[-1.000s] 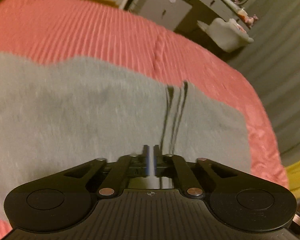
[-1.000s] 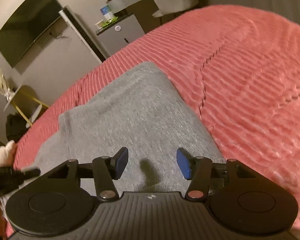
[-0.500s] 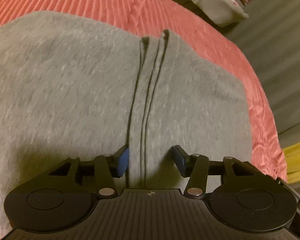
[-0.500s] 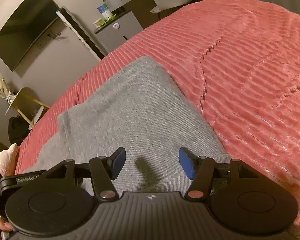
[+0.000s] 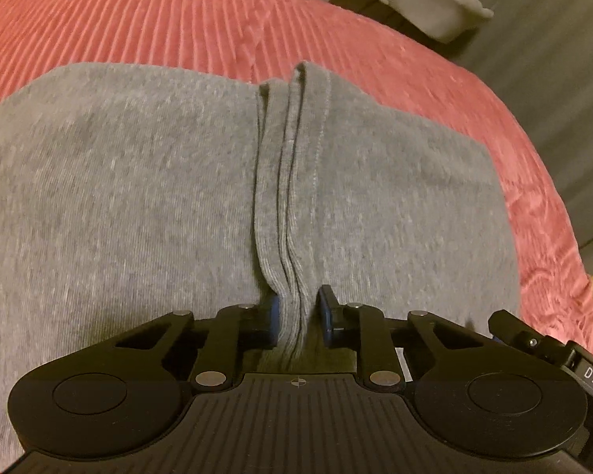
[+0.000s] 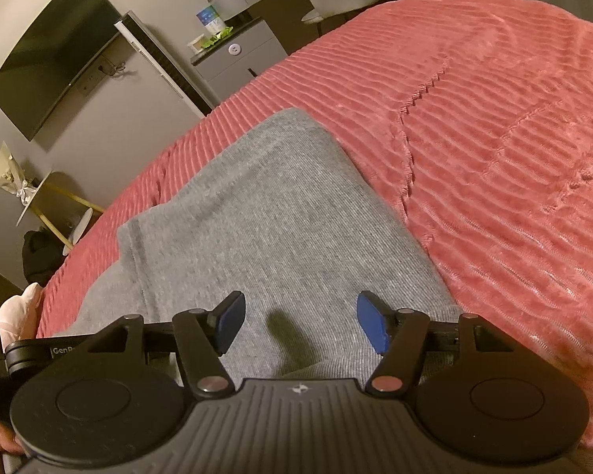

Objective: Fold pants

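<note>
Grey pants (image 5: 138,197) lie folded flat on a red ribbed bedspread (image 5: 138,19). A ridge of stacked fabric edges (image 5: 284,197) runs up the middle of the left wrist view. My left gripper (image 5: 298,312) is closing, and the near end of that ridge is pinched between its blue pads. In the right wrist view, the pants (image 6: 288,205) stretch away to a folded far corner. My right gripper (image 6: 300,324) hovers open just above the near part of the cloth, nothing between its fingers.
The bedspread (image 6: 494,138) extends wide to the right. Beyond the bed stand a grey cabinet (image 6: 237,55), a pale chair (image 5: 435,4), a wall screen (image 6: 55,51) and a small side table (image 6: 51,205). A pink plush toy (image 6: 19,312) lies at the bed's left edge.
My left gripper moved over the pants to the stacked edges, opened around them, then narrowed onto them. The right gripper stayed in place and its jaws widened slightly.
</note>
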The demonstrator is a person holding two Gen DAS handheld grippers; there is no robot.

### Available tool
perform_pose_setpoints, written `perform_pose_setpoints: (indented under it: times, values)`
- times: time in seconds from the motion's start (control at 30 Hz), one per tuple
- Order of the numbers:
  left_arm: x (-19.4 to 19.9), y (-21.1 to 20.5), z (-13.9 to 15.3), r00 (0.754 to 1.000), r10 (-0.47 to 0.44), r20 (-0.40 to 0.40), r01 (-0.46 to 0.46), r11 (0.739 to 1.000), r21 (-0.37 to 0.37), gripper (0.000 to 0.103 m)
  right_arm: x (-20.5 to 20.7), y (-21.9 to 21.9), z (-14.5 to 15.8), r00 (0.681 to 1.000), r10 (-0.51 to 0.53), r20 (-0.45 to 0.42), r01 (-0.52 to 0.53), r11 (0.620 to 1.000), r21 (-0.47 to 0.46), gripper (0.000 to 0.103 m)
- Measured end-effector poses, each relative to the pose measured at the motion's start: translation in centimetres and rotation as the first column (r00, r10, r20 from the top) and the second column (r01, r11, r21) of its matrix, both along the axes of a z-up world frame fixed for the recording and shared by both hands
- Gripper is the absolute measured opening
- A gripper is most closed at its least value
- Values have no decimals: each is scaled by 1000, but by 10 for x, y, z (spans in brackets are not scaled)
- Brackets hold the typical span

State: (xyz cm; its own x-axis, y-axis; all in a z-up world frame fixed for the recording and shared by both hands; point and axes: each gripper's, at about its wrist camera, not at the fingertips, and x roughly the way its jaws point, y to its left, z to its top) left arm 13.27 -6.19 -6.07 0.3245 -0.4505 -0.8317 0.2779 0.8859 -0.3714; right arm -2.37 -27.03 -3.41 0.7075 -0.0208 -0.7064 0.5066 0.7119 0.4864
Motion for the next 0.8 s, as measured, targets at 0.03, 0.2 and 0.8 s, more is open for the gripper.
perform_pose_setpoints:
  times: [0.03,0.2,0.8]
  values:
    - [0,-2,0,1000,-3,5,3,1000,4,22,0,0,0,1000,-1,1,1,1000,2,63]
    - [-2,-3,6,1000,2,15,-3,1000,7,20,0,-1,0,1000,1,1,-1,1000,-3,63]
    - [-15,69,38,990,105,92,-104,994,-9,14,-11,21,21,997,79,15,-77,993,-87,66]
